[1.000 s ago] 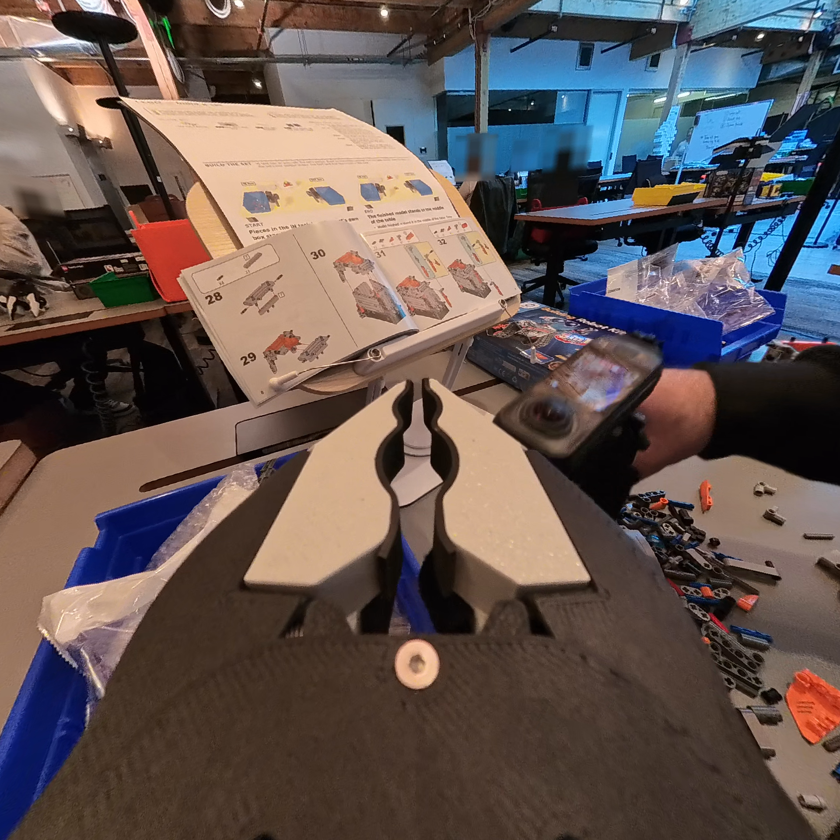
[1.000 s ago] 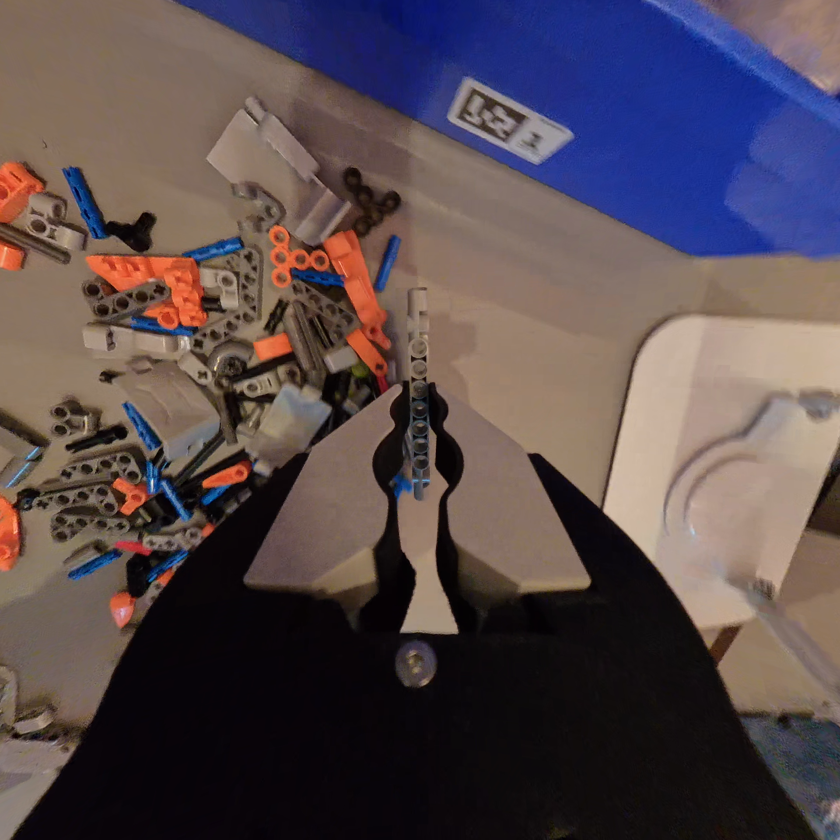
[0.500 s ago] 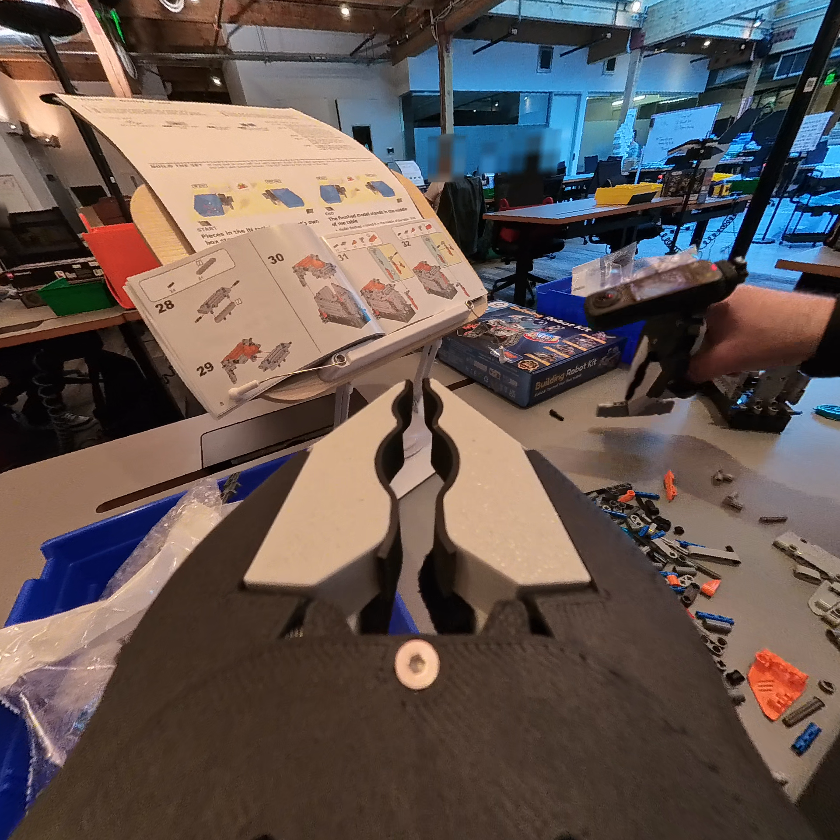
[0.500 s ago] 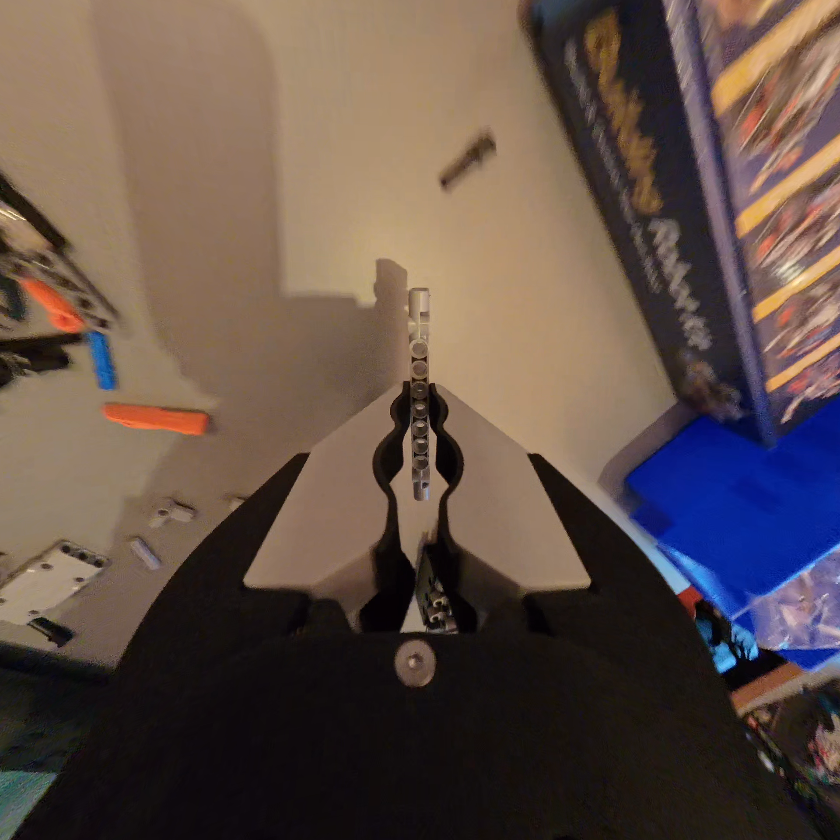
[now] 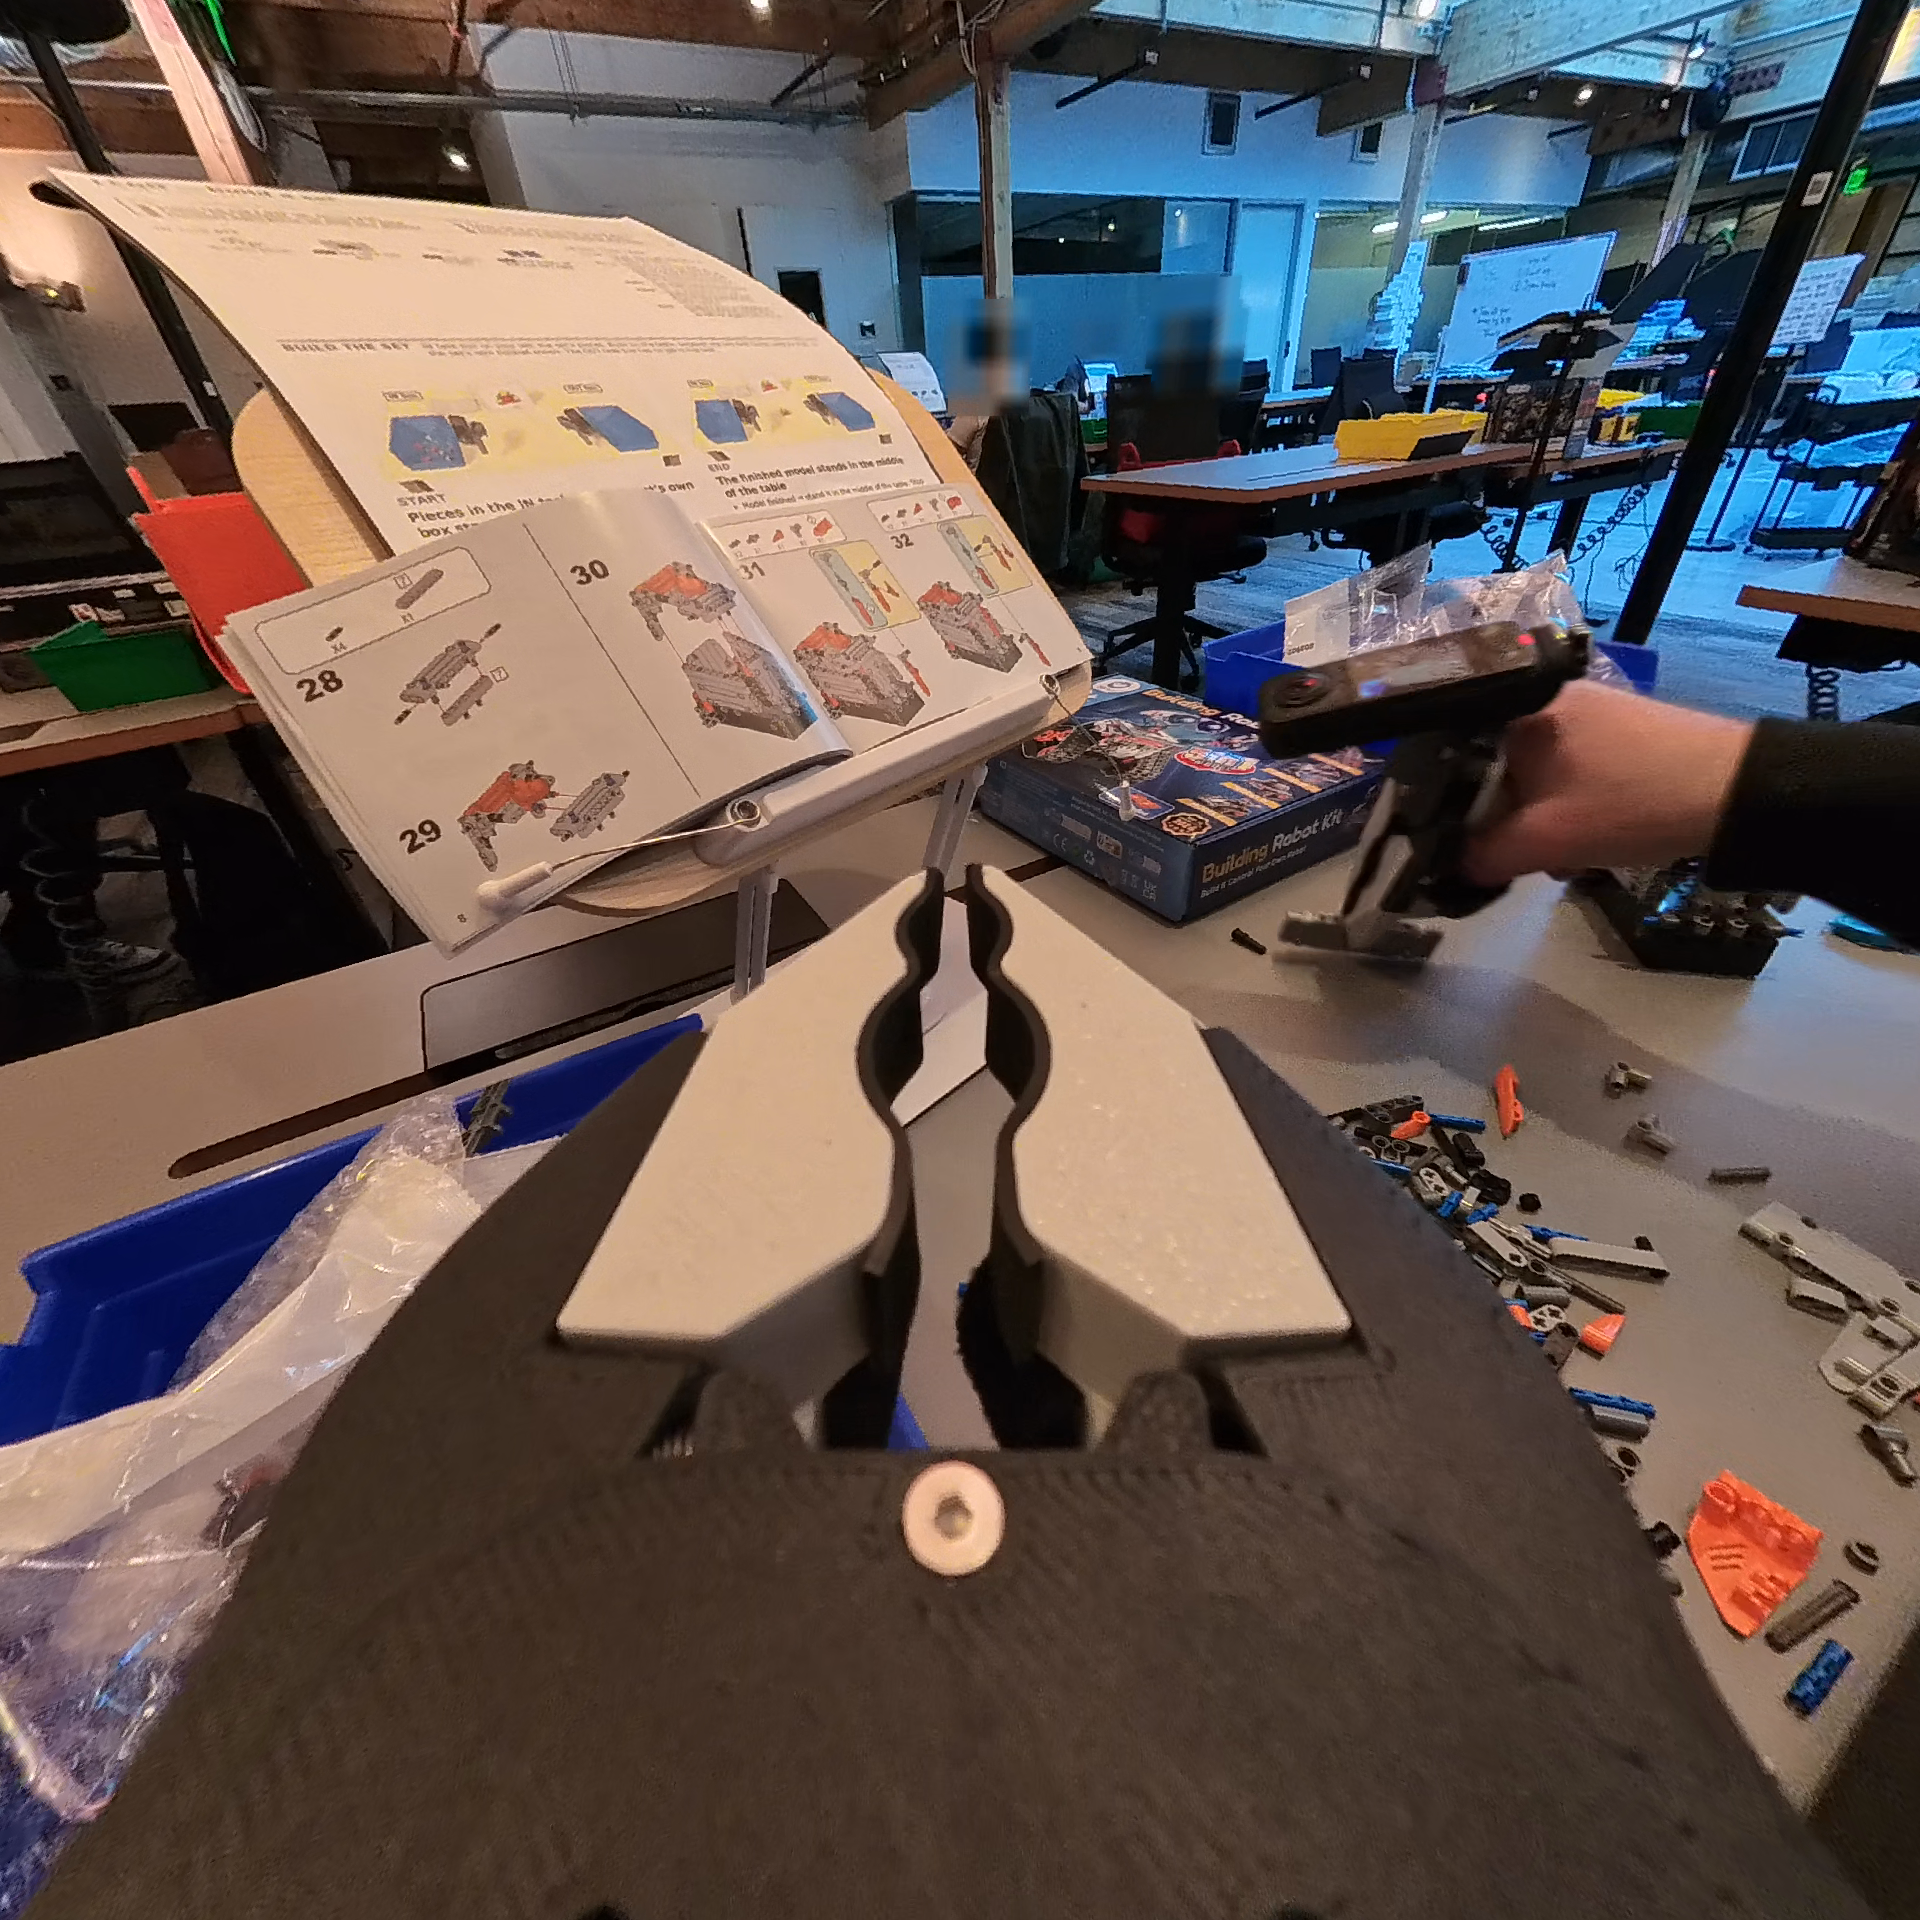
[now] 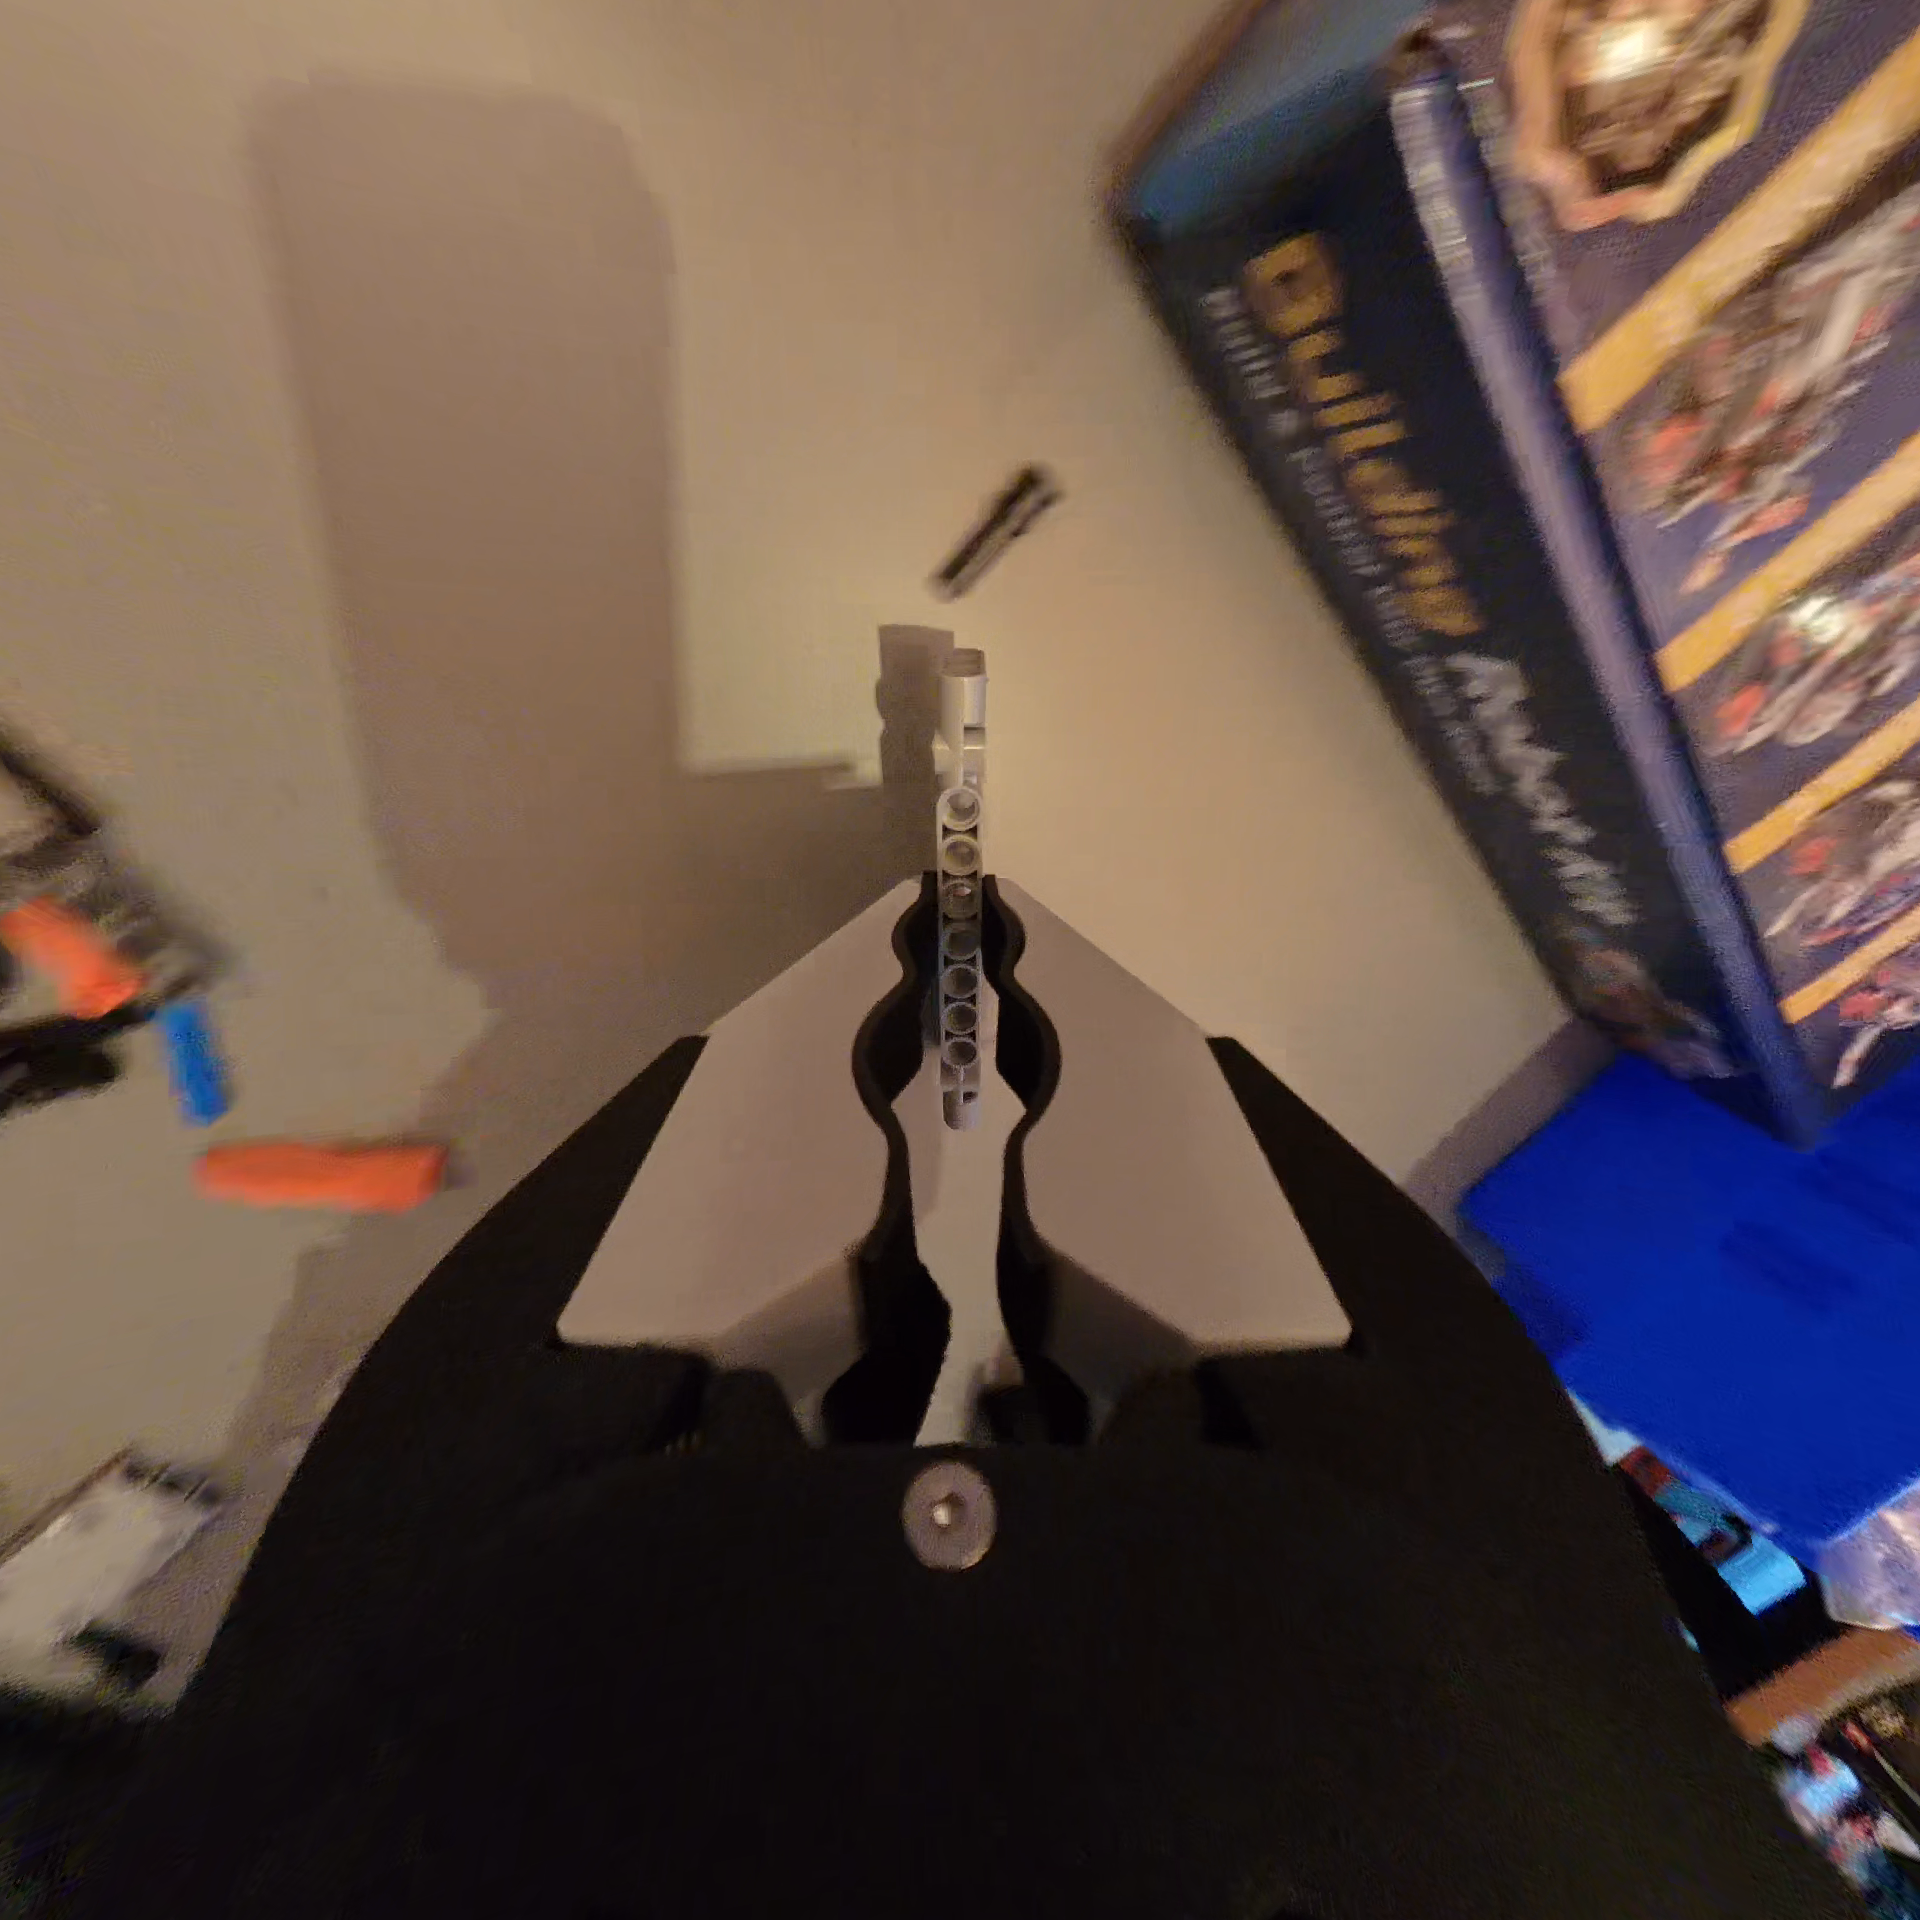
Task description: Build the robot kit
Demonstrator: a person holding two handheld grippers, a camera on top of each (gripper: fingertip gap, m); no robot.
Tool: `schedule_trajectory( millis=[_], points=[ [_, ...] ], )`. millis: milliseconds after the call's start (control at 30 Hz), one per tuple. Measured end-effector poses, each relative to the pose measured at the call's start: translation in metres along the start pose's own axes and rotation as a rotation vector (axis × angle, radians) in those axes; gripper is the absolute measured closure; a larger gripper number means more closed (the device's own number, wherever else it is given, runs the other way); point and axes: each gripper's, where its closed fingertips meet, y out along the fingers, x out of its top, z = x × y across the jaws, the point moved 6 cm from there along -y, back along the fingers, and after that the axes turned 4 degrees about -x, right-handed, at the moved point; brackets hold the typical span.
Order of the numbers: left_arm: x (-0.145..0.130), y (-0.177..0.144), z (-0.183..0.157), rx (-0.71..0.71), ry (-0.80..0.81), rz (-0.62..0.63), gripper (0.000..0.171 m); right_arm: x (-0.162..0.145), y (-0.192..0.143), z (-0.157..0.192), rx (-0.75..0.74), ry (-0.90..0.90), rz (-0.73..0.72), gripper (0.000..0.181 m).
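My right gripper (image 6: 958, 883) is shut on a light grey beam with holes (image 6: 961, 821), held on edge and sticking out past the fingertips. It hovers over bare table near a small black pin (image 6: 992, 530) and a dark blue kit box (image 6: 1558, 520). In the left wrist view the right gripper (image 5: 1361, 925) hangs from a person's hand, low over the table in front of the kit box (image 5: 1174, 800), with the beam (image 5: 1314, 928) at its tips. My left gripper (image 5: 954, 883) is closed to a narrow slit and empty, raised above a blue bin (image 5: 156, 1299).
An open instruction booklet (image 5: 623, 675) rests on a stand behind the left gripper. Loose grey, black, blue and orange parts (image 5: 1475, 1195) lie scattered on the right of the table. A second blue bin (image 5: 1247, 665) with plastic bags stands behind the kit box.
The right gripper carried the grey beam away from the parts pile to the bare table beside the kit box and sank lower. The left gripper stayed closed and shifted only slightly.
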Motion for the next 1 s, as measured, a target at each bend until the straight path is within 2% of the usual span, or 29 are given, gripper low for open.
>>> schedule_trajectory(
  millis=[100,233,367,633,700,833,1000],
  points=[
    [-0.002,0.002,0.0,0.001,0.006,0.013,0.169,0.018,0.015,-0.026,-0.069,0.017,0.002,0.176],
    [0.0,0.0,0.0,0.005,0.01,0.002,0.17,0.037,0.012,-0.014,-0.005,-0.054,0.003,0.176],
    [0.002,-0.002,0.001,0.002,0.006,-0.005,0.17,0.04,-0.001,0.025,0.055,-0.163,-0.023,0.176],
    [0.003,-0.003,-0.002,-0.004,0.009,-0.012,0.17,0.018,-0.036,0.118,0.167,-0.352,-0.064,0.176],
    [0.003,-0.004,-0.002,-0.005,0.008,-0.014,0.17,0.012,-0.039,0.125,0.14,-0.361,-0.067,0.176],
    [-0.001,-0.003,-0.002,-0.008,0.001,-0.005,0.17,-0.015,-0.054,0.094,0.073,-0.189,-0.09,0.177],
    [0.001,-0.006,-0.003,-0.02,-0.009,-0.02,0.17,-0.098,-0.045,0.055,0.01,0.052,0.047,0.176]
  ],
)
